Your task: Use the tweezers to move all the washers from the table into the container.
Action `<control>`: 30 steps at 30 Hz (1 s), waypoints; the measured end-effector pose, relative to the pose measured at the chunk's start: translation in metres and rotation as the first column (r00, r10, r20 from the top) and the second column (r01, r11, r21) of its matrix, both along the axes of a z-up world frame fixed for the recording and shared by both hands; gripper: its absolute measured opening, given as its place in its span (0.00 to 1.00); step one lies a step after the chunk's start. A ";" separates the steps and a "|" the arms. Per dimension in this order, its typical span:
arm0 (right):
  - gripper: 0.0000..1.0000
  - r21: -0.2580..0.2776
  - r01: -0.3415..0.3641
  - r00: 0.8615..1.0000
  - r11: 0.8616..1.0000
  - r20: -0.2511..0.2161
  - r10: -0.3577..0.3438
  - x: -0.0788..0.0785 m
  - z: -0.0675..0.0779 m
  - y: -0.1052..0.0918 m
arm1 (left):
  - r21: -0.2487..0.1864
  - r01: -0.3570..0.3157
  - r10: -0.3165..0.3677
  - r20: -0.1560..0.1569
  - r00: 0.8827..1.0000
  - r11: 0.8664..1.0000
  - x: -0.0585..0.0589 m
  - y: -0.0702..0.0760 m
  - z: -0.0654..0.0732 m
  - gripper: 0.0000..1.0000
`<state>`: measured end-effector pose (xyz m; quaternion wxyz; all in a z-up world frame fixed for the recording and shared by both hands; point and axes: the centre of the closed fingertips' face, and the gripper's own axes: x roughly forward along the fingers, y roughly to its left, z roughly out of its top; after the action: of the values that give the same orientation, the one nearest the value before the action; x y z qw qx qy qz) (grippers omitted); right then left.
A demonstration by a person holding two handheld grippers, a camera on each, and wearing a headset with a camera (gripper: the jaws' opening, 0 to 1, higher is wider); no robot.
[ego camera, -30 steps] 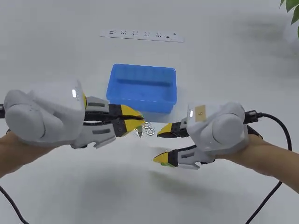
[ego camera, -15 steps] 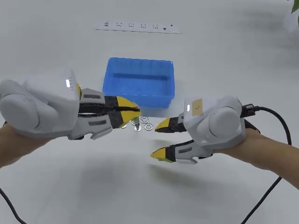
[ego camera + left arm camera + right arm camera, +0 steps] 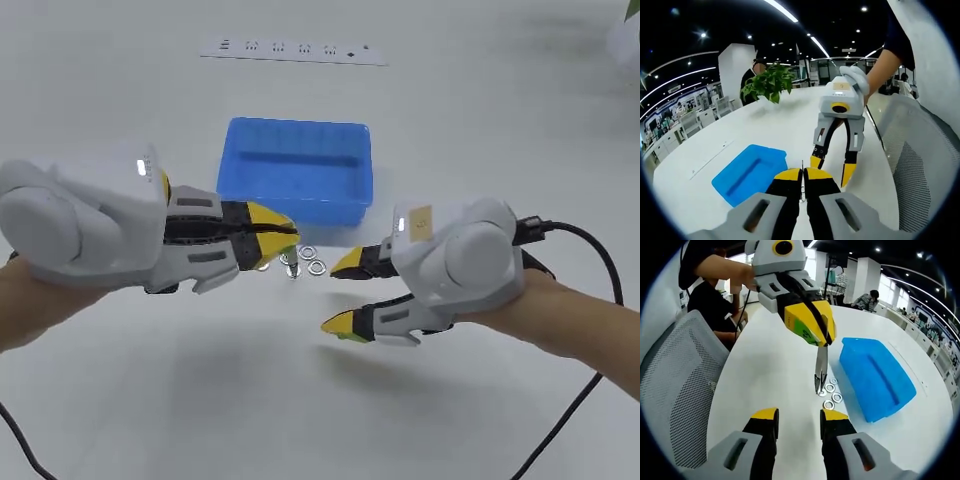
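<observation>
— What do we have around us?
— The white table (image 3: 480,120) first. A grey mesh chair (image 3: 675,390) is at the left of the right gripper view. The blue container (image 3: 295,175) lies upper centre in the head view, with a power strip (image 3: 292,50) near the top edge.
— And our grippers?
— Our left gripper (image 3: 285,235), centre left, is clamped on the tweezers (image 3: 819,369), tips down among the washers (image 3: 310,262). Our right gripper (image 3: 332,297), lower centre, has its jaws apart and holds nothing.
— The washers?
— On the table just below the container, between our grippers. We cannot tell whether the tips grip one.
</observation>
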<state>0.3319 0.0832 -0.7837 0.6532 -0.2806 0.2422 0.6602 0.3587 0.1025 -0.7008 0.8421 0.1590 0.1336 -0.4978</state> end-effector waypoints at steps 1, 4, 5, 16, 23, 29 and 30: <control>0.34 0.000 0.001 1.000 1.000 -0.002 -0.001 0.000 0.000 0.000 | 0.007 0.002 -0.002 0.000 1.000 1.000 0.000 0.000 -0.001 0.05; 0.34 -0.003 0.001 1.000 1.000 -0.003 -0.001 0.000 0.000 0.000 | -0.002 0.001 -0.001 -0.005 1.000 1.000 0.001 0.000 -0.002 0.05; 0.34 -0.003 0.002 1.000 1.000 -0.002 -0.002 0.000 0.000 -0.001 | -0.005 0.000 0.000 -0.008 1.000 1.000 0.001 0.000 -0.002 0.05; 0.34 0.011 -0.014 1.000 1.000 0.004 0.014 0.008 0.004 0.012 | -0.023 0.069 -0.071 -0.103 0.992 0.997 -0.003 0.009 -0.004 0.05; 0.34 0.028 -0.045 0.999 0.999 0.012 0.045 0.014 0.007 0.032 | -0.019 0.095 -0.097 -0.140 0.985 0.995 0.002 0.005 -0.005 0.05; 0.29 0.044 -0.073 0.997 0.996 0.015 0.073 0.021 0.005 0.045 | -0.027 0.105 -0.108 -0.148 0.983 0.994 0.001 0.002 -0.006 0.05; 0.28 0.047 -0.072 0.997 0.996 0.005 0.072 0.023 0.003 0.046 | -0.026 0.109 -0.111 -0.149 0.983 0.994 0.001 0.001 -0.006 0.05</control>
<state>0.3553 0.1294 -0.7805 0.6359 -0.2748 0.2149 0.6885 0.3596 0.1039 -0.7068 0.8023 0.1206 0.1831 -0.5552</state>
